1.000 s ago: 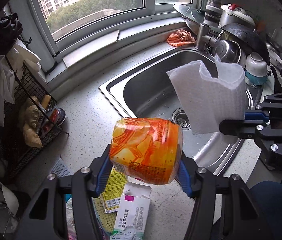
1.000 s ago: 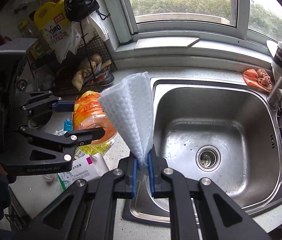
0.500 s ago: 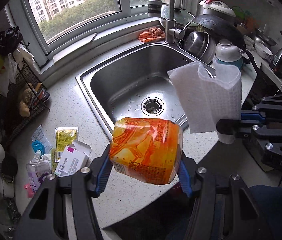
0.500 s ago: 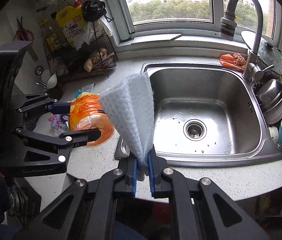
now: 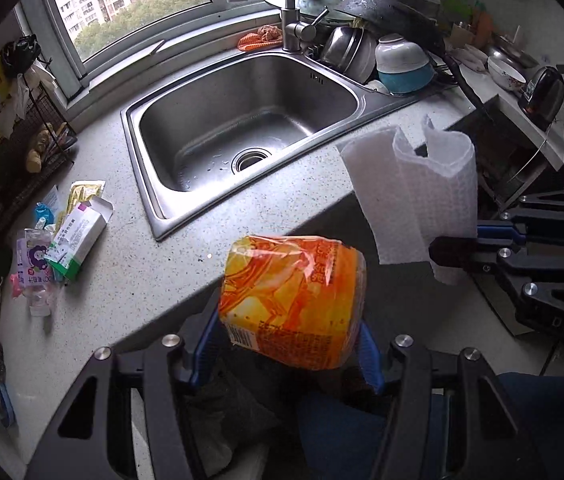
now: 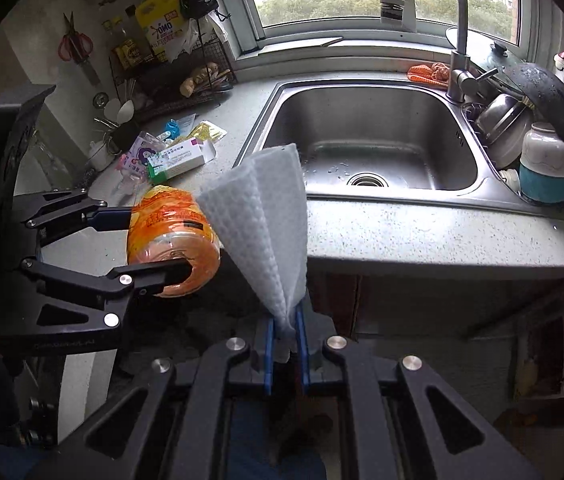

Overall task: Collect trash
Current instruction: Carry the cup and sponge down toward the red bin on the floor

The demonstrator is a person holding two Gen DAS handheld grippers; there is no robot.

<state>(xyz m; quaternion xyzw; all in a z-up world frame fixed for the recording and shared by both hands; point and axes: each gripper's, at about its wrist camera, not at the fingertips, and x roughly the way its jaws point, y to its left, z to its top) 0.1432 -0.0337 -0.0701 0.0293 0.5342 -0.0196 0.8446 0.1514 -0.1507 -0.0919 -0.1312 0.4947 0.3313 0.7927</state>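
Note:
My left gripper [image 5: 288, 354] is shut on an orange plastic food jar [image 5: 292, 304], held in the air in front of the counter's edge; the jar also shows in the right wrist view [image 6: 171, 240]. My right gripper [image 6: 285, 344] is shut on a folded white paper towel [image 6: 263, 228], which stands up from the jaws; the towel also shows in the left wrist view [image 5: 414, 196]. More trash lies on the counter left of the sink: a white and green carton [image 5: 77, 240], a yellow packet [image 5: 81, 192] and a clear plastic wrapper [image 5: 33, 268].
A steel sink [image 5: 241, 120] with a tall faucet [image 6: 458, 40] sits in the speckled counter [image 6: 422, 236]. Pots and bowls [image 5: 398, 60] are stacked at its right. A wire rack [image 5: 37, 144] stands at the left. An orange cloth [image 5: 259, 36] lies by the window.
Both grippers have pulled back from the counter with their loads. The sink and the counter trash now look farther away, and the counter's front edge has come into view.

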